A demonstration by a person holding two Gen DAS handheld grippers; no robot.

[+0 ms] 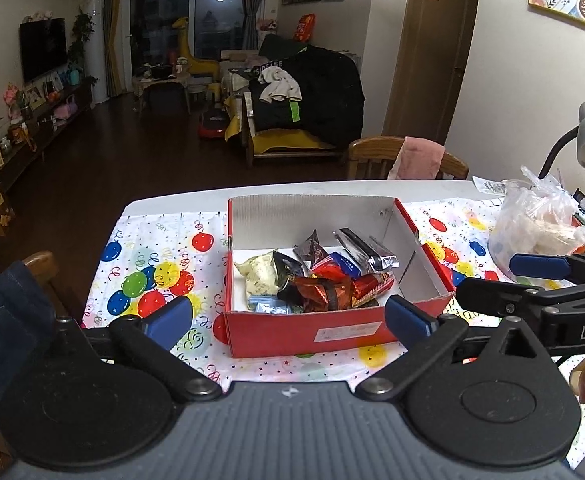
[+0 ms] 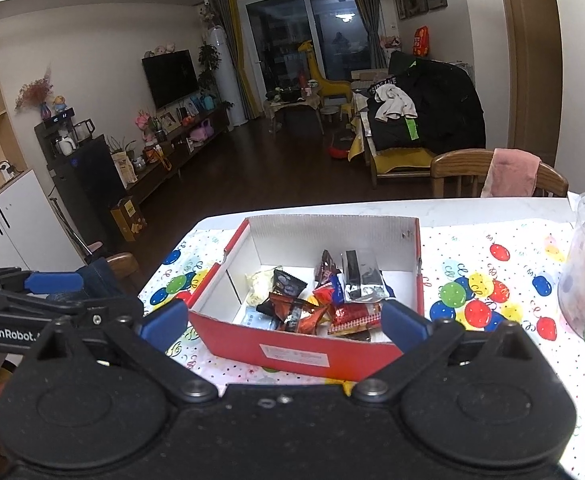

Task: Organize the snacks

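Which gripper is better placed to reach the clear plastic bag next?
Probably right. The plastic bag lies right of the red box, and the right gripper, jaws open, is nearer it. The left gripper faces the box.

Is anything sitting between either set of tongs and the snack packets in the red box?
Only the box's own front wall. The snack packets lie inside the red box, whose red front wall stands between them and both the left tongs and right tongs. The top is open, so nothing visible blocks a reach from above.
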